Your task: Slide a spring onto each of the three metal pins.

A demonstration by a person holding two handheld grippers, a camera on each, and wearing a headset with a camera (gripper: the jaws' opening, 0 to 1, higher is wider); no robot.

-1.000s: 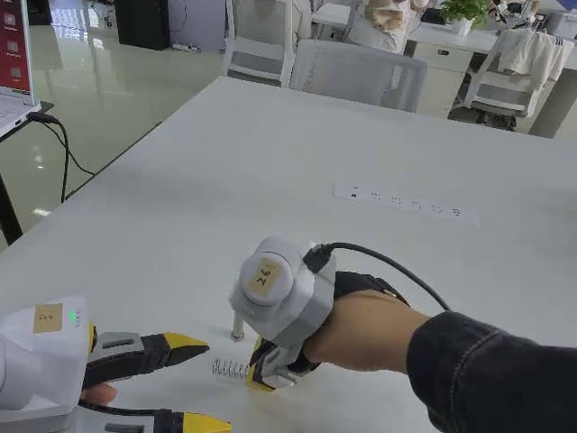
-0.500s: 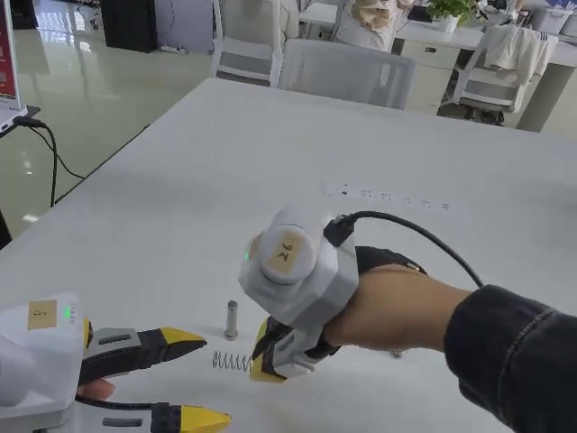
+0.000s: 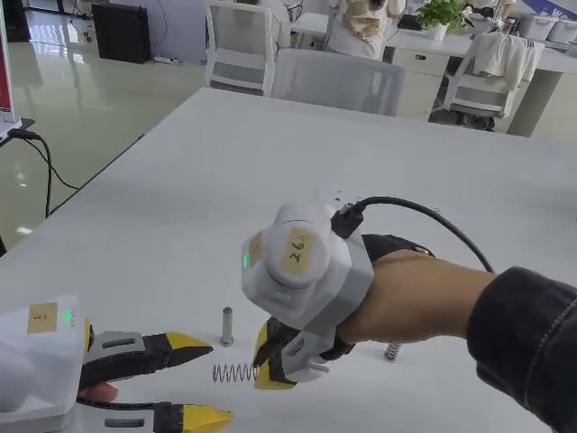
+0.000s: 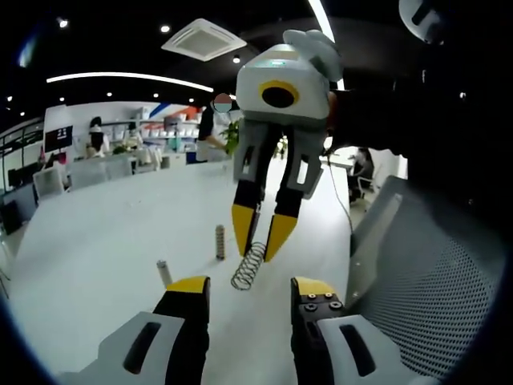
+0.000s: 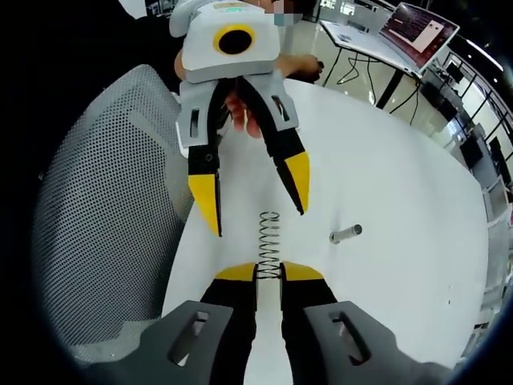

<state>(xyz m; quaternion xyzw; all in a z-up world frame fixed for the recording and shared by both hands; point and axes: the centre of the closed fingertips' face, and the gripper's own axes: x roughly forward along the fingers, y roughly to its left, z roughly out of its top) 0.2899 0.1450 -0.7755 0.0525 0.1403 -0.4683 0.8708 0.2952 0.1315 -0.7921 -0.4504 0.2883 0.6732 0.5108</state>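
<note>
- White tabletop [image 3: 270,180]; office chairs [image 3: 338,81] behind.
- Left gripper [image 3: 194,379]: released, jaws apart, facing the spring's free end.
- Right gripper [image 3: 270,370]: clenched on one end of the spring [image 3: 233,371], which lies level.
- Bare pin [image 3: 226,325]: upright just beyond the spring, nothing between them; I judge the spring needs tipping vertical.
- Sprung pin [image 3: 392,350]: near the right wrist.
</note>
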